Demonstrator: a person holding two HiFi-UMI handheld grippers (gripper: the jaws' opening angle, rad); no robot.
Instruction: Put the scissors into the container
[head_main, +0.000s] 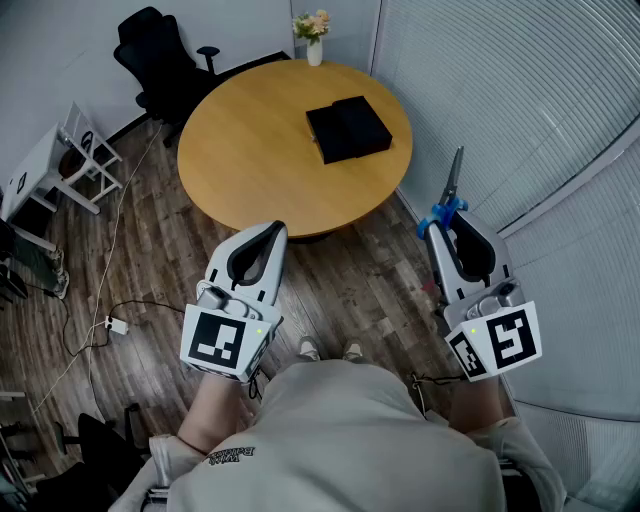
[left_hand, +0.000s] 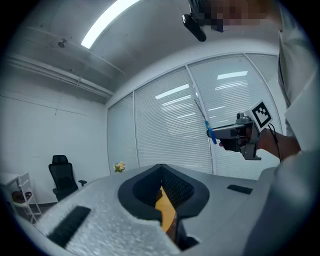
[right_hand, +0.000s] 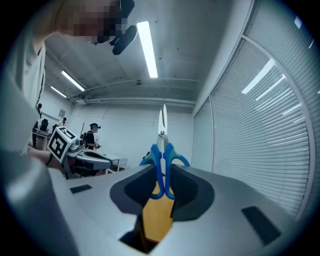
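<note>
The right tongs (head_main: 447, 226) are gripping the scissors (head_main: 453, 182), the left tongs (head_main: 270, 235) are resting together empty, and the black container (head_main: 348, 130) is waiting far off on the tabletop (head_main: 250, 150).

Left gripper (head_main: 268, 232) cube: the face toward my head camera carries a black-and-white square code marker, pattern only.
Right gripper (head_main: 447, 225) cube: two faces show, each with the same kind of square code marker. My left gripper view catches one of them too, again as pattern only.
Shirt (head_main: 340, 440) print: one short dark line of lettering near the hem, upside down to me and too small to read.
Readable words, brands, numbers: none I can make out.
</note>
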